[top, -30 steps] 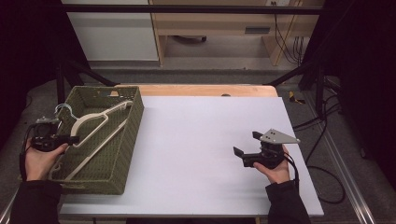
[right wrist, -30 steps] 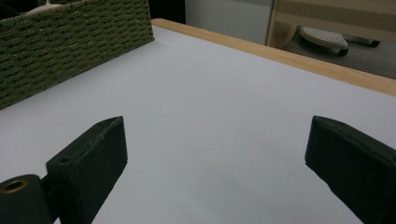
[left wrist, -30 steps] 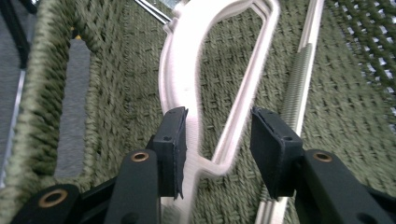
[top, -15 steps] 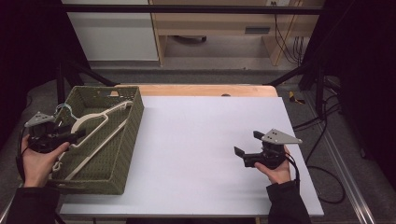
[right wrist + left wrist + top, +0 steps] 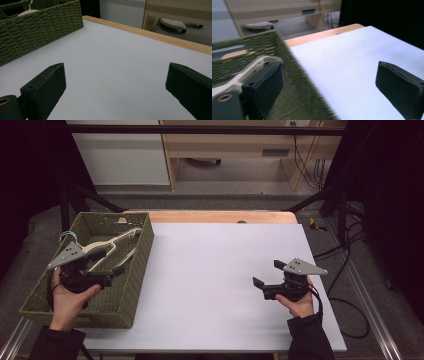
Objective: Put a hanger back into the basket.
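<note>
A pale wooden hanger [image 5: 107,245] with a metal hook lies slanted inside the green woven basket [image 5: 117,316] at the table's left. My left gripper [image 5: 112,274] hovers over the basket's near right part, just above the hanger's lower arm. Its jaws have just been opening and now stand wide with nothing gripped. In the left gripper view [image 5: 328,67], the basket's wall [image 5: 262,42] and white table lie between the jaws, and the hanger [image 5: 249,71] sits behind the left jaw. My right gripper [image 5: 268,274] [image 5: 115,72] rests open over the bare white table at the right.
The white tabletop [image 5: 210,270] spreads between basket and right gripper, with a wooden strip [image 5: 220,216] along its far edge. The right gripper view has the basket [image 5: 37,25] far left. Beyond the table are a floor, cabinets and cables [image 5: 345,250].
My left gripper has moved right and a little up, from the basket's left rim to over its right part, and its jaws have opened wide. The hanger and right gripper stayed put.
</note>
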`<action>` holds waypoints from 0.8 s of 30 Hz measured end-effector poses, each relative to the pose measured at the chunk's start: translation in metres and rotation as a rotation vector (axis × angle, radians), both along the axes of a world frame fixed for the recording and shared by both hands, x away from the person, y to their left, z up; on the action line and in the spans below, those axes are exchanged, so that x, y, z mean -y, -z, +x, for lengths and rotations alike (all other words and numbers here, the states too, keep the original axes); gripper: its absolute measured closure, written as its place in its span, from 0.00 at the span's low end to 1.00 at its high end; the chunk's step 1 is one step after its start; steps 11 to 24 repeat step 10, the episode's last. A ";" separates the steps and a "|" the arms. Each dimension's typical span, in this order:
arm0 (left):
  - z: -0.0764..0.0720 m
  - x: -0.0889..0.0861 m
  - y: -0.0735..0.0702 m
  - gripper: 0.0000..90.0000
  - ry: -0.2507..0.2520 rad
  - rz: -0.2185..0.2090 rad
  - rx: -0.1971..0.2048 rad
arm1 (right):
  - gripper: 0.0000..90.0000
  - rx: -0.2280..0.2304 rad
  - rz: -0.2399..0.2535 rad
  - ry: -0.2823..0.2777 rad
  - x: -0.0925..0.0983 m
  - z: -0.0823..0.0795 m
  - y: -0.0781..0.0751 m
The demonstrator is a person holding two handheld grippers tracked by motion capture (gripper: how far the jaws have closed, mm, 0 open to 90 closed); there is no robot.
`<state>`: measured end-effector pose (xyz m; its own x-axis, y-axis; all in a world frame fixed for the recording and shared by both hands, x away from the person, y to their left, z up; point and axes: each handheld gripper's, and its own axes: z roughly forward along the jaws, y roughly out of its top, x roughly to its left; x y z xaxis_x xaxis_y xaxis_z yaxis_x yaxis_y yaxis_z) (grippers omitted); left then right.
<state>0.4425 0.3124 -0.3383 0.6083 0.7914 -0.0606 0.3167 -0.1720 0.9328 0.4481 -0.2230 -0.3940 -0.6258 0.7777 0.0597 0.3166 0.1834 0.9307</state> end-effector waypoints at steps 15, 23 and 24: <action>-0.007 0.036 0.013 0.08 0.069 -0.015 0.015 | 0.04 0.014 0.034 -0.012 0.006 -0.004 -0.003; -0.007 0.036 0.013 0.08 0.069 -0.015 0.015 | 0.04 0.014 0.034 -0.012 0.006 -0.004 -0.003; -0.007 0.036 0.013 0.08 0.069 -0.015 0.015 | 0.04 0.014 0.034 -0.012 0.006 -0.004 -0.003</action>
